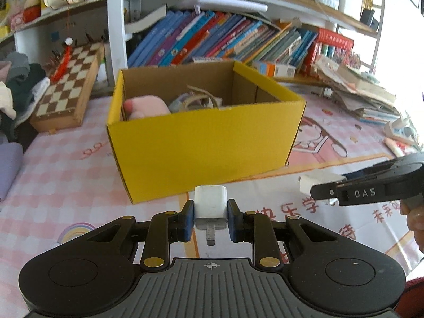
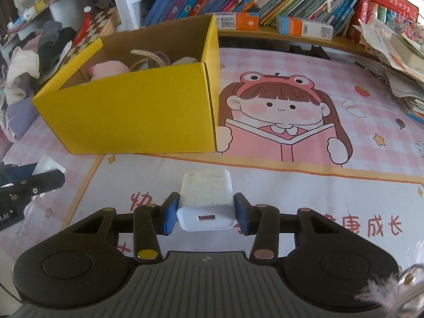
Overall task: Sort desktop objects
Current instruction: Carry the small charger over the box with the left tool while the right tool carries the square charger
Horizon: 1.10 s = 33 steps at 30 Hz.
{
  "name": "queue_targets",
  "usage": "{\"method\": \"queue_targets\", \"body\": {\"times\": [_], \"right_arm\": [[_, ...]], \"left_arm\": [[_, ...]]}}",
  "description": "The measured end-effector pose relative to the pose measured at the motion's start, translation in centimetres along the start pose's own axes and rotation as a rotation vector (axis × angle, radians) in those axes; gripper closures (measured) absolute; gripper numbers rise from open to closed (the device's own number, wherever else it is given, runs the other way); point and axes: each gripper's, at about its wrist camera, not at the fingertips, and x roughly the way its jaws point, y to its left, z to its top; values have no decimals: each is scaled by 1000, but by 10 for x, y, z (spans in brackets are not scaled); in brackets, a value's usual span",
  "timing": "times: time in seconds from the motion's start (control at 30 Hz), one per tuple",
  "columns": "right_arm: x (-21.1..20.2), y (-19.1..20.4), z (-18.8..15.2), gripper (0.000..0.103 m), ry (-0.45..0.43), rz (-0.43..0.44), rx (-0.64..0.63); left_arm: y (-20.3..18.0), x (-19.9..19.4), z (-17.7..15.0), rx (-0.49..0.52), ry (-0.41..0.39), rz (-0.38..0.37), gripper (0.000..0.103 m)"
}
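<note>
My left gripper [image 1: 210,218] is shut on a small white plug adapter [image 1: 211,206], prongs toward the camera, held above the mat just in front of the yellow box [image 1: 201,143]. My right gripper [image 2: 206,212] is shut on a larger white USB charger [image 2: 206,201], its port toward the camera, in front and to the right of the yellow box [image 2: 137,111]. The box holds a pink plush [image 1: 147,106] and tangled straps [image 1: 198,98]. The right gripper with its charger also shows in the left wrist view [image 1: 318,185], at the right.
A chessboard box [image 1: 69,87] and a pile of clothes [image 1: 16,84] lie left of the box. Books [image 1: 225,39] fill the shelf behind. Stacked papers [image 1: 357,90] sit at the back right. The pink cartoon mat [image 2: 291,111] covers the desk.
</note>
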Motion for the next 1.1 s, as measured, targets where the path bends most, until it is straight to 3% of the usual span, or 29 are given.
{"method": "queue_targets", "body": {"times": [0.2, 0.6, 0.87, 1.1], "right_arm": [[-17, 6, -2, 61, -29, 1, 8], [-71, 6, 22, 61, -190, -2, 73], [-82, 22, 61, 61, -263, 58, -16], [-69, 35, 98, 61, -295, 97, -97]], "left_arm": [[7, -19, 4, -8, -40, -1, 80], [27, -54, 33, -29, -182, 2, 80], [30, -57, 62, 16, -257, 7, 80], [34, -38, 85, 46, -253, 13, 80]]}}
